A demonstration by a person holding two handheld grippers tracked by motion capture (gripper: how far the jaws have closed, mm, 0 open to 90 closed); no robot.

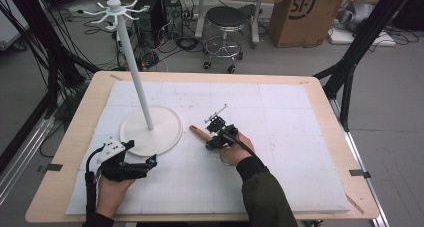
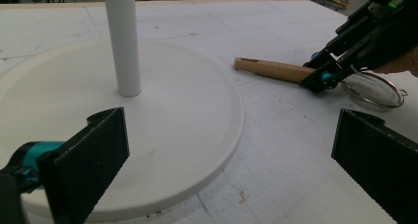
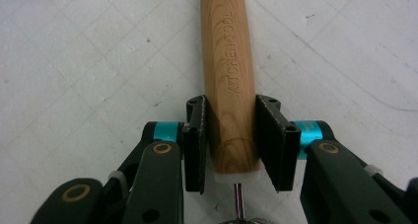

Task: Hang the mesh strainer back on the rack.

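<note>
We see a small wire strainer [image 2: 370, 89] with a pale wooden handle [image 3: 229, 76] stamped KITCHENTOOL, lying on the desk's white mat [image 1: 280, 137] beside the white stand [image 1: 150, 129]. Our right claw [image 3: 230, 142] clamps that handle; our left claw [image 2: 226, 160] gapes apart.

— What do the grippers look like?
— The right gripper [image 3: 231, 145] has black ribbed fingers [image 3: 195, 142], teal collars, brass-ringed screws.
— Worn?
— A dark sleeve [image 1: 262, 187]; black cable [image 1: 90, 187] trailing left.
</note>
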